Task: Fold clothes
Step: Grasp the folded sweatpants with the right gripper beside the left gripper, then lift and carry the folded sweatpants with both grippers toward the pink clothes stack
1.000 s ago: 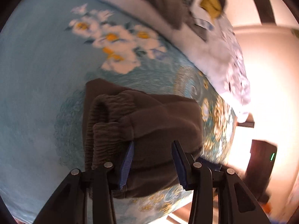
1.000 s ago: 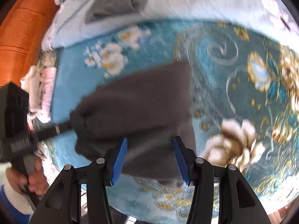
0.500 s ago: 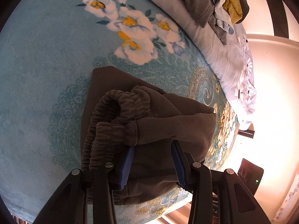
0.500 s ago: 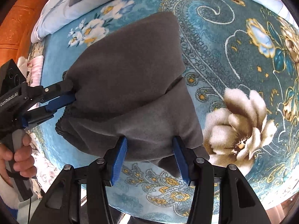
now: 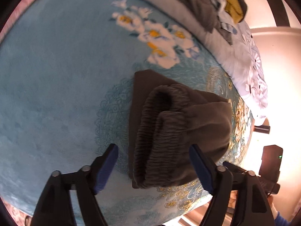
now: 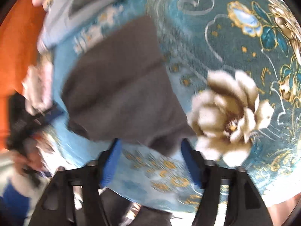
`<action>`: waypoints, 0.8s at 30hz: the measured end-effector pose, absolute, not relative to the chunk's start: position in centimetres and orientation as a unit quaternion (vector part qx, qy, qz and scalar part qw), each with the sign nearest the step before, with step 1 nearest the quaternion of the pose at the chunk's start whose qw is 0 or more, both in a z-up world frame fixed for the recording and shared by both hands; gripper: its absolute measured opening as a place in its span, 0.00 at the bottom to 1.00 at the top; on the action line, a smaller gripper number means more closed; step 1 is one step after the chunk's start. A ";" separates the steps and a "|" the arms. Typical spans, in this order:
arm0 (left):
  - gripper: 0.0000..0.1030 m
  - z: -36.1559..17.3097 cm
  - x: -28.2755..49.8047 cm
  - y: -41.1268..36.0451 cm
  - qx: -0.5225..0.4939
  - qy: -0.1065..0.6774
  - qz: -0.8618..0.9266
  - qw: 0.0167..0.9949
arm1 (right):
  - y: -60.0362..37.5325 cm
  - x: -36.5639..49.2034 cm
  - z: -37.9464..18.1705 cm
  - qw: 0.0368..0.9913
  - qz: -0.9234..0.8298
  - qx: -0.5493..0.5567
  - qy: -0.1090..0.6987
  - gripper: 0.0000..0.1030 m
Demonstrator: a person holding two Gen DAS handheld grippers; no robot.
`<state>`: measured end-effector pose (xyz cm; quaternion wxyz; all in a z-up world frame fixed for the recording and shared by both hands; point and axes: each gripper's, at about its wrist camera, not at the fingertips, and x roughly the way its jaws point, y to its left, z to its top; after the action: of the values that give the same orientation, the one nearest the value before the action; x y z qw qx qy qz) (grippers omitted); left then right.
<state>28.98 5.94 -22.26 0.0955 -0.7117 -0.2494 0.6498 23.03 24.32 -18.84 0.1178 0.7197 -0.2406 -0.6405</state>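
My bed (image 5: 47, 94) wears a teal blanket with white and gold flowers. Folded dark brown trousers (image 5: 178, 131) lie on it near its edge; a pale quilt (image 5: 235, 56) with heaped clothes (image 5: 207, 9) lies farther back.

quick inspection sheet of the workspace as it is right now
surface: blue floral blanket covering a bed.
job's things: folded dark grey trousers lying on the blanket, elastic waistband facing the left gripper.
clutter: heap of unfolded clothes on a pale quilt at the far edge.
grippers: left gripper and right gripper both open, jaws just widened, pads clear of the trousers.
cables: nothing seen.
surroundings: orange wooden headboard; black device with green light beside the bed.
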 end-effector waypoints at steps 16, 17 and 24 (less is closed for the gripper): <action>1.00 -26.3 29.7 5.3 -0.669 -0.317 0.655 0.152 | 22.9 17.2 -23.5 0.237 -0.642 0.682 -0.259 0.88; 1.00 -26.2 29.6 5.4 -0.665 -0.317 0.658 0.157 | 22.9 17.1 -23.8 0.241 -0.640 0.681 -0.263 0.88; 1.00 -26.6 28.9 7.6 -0.665 -0.263 0.667 0.207 | 22.4 16.4 -25.7 0.272 -0.633 0.669 -0.279 0.98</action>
<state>28.85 7.58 -26.56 0.2067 -0.6655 -0.2630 0.6673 16.45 22.39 -25.75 0.2715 0.6692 -0.2790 -0.6329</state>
